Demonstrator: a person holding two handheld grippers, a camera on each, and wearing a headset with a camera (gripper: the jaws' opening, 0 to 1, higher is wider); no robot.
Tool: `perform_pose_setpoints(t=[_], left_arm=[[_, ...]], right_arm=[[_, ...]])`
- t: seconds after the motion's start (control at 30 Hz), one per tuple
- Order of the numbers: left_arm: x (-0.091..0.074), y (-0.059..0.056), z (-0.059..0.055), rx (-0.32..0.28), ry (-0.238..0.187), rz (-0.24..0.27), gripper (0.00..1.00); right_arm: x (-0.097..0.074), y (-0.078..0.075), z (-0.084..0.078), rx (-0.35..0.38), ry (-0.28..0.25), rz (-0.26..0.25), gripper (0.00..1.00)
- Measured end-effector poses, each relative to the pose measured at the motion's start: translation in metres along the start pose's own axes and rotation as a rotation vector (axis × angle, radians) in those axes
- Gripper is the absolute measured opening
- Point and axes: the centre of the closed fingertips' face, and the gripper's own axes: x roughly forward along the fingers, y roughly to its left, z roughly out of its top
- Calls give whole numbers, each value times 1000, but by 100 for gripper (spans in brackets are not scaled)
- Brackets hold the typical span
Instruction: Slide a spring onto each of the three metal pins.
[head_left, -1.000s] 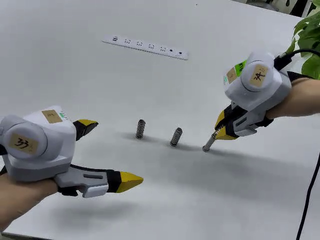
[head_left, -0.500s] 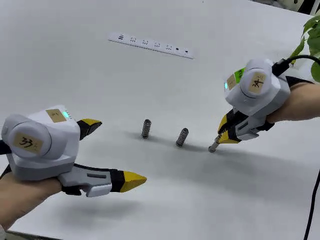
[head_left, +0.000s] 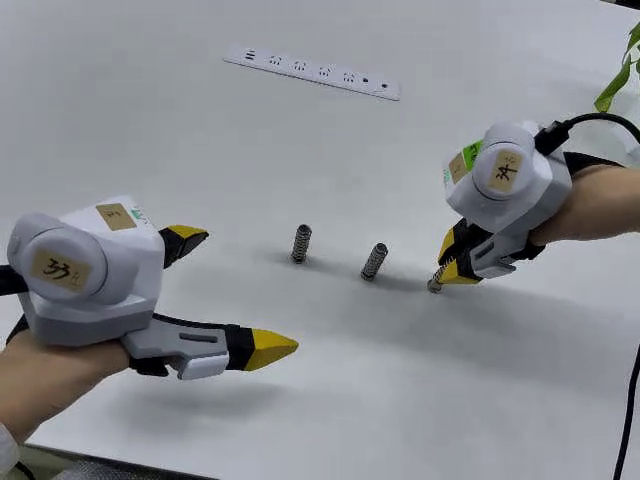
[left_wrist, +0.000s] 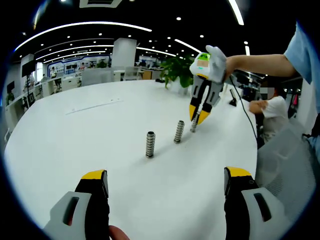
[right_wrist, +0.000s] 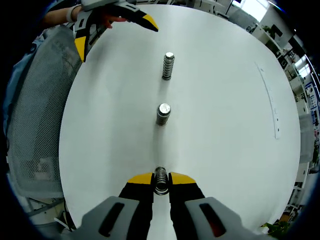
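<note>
Nearest you, left gripper (head_left: 240, 290): jaws wide apart, empty, above the surface (head_left: 400, 400).
Right gripper (right_wrist: 161, 179): jaws closed on the third spring (right_wrist: 160, 181), over its pin (head_left: 435, 286) at the row's right end.
Handling: likely light, springy, slippery; pinch gently across the coils, mid-length.
Axis: upright from the surface, roughly along your jaws.
Beyond: middle spring (head_left: 374, 261) and far spring (head_left: 301, 243), each upright on a pin.

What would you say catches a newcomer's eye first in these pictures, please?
First, the yellow-tipped right claw pinches a coiled grey metal spring at the right end of a row on the white table. Beside it stand two spring-covered metal pins, while the left claw hangs wide open nearer the person.
</note>
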Motion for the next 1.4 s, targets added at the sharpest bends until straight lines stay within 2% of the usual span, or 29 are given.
perform_pose_setpoints(t=[0.3,0.8,0.87,1.0,1.17,1.23,1.4], left_arm=[[0,0,-3,-10,1,0,98],[0,0,-4,-16,2,-1,98],[0,1,-4,-16,3,2,98],[-1,2,-3,-12,0,3,98],[-1,0,-1,-6,-1,0,98],[-1,0,0,-3,0,-1,98],[-1,-1,2,2,-2,-1,98]], right_arm=[[11,0,-3,2,15,2,13],[16,1,-3,-7,24,-15,14],[16,0,-4,-6,23,-26,21],[15,-1,-3,-10,17,-34,26],[12,-6,-5,-15,17,-70,44],[10,-7,-4,-11,10,-86,55],[5,-7,-3,-1,-3,-101,69]])
